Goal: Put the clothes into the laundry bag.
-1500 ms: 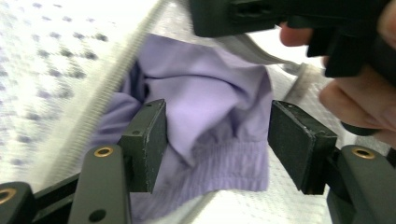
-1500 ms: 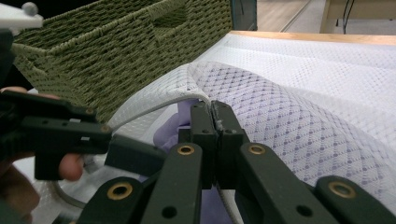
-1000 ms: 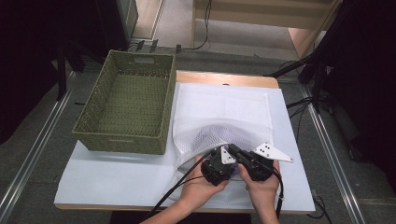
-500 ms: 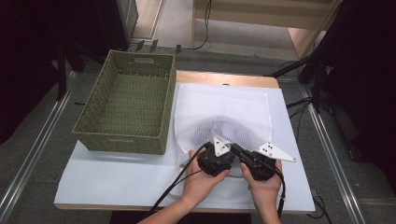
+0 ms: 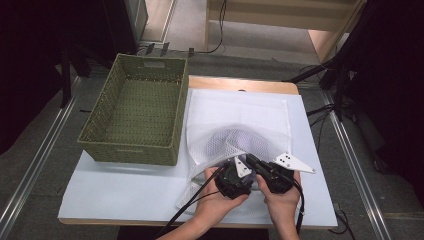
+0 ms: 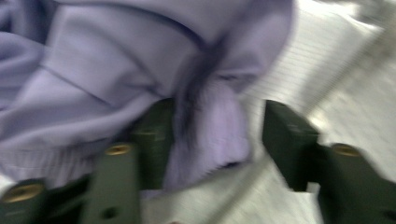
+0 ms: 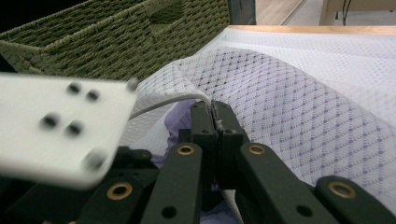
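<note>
A white mesh laundry bag (image 5: pixel 240 120) lies flat on the table with its mouth toward the person. A lavender garment (image 6: pixel 116 70) sits inside it and shows dimly through the mesh (image 5: pixel 235 137). My left gripper (image 5: pixel 231 167) is at the bag's mouth. Its jaws have just been opening and now stand apart (image 6: pixel 219 140). A fold of the garment hangs between them against one pad, clear of the other. My right gripper (image 5: pixel 250 160) is right beside it, shut (image 7: pixel 215 112) on the bag's white rim, which it holds lifted.
A green woven basket (image 5: pixel 127 149) stands at the table's left, close beside the bag; its wall (image 7: pixel 116 42) rises just beyond the right gripper. A white sheet (image 5: pixel 125 190) covers the tabletop. Both hands are near the front edge.
The left gripper has shifted slightly at the bag's mouth, and its grey plate has turned more upright. The right gripper has stayed put on the rim.
</note>
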`<move>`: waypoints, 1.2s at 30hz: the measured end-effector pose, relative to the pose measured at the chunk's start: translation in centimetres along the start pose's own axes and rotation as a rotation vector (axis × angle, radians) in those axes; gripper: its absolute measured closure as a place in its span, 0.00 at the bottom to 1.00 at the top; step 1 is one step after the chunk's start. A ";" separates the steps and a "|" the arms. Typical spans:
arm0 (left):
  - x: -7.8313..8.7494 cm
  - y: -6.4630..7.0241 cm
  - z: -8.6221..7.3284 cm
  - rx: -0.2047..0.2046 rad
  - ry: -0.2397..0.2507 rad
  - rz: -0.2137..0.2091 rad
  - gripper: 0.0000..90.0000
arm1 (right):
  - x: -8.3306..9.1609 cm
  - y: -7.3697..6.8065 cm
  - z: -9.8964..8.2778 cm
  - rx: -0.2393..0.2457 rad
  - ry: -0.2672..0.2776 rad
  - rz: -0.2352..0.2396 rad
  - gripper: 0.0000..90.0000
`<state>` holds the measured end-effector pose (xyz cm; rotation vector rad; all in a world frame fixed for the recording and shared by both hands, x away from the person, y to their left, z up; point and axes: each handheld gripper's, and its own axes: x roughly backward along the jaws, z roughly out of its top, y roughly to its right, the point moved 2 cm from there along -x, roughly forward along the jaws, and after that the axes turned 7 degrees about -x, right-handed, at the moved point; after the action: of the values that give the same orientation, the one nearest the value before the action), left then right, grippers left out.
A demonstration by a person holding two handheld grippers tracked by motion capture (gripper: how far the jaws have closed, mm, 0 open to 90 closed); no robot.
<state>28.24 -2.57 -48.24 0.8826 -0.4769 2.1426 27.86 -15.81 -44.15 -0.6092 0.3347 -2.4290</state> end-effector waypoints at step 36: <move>-0.4 -1.5 -0.5 -0.039 0.012 0.069 0.96 | -0.8 0.0 -0.7 -0.007 -0.048 0.005 1.00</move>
<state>29.35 -1.44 -48.79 0.8423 -0.5489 2.1924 28.08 -15.21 -45.03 -0.6682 0.3245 -2.4050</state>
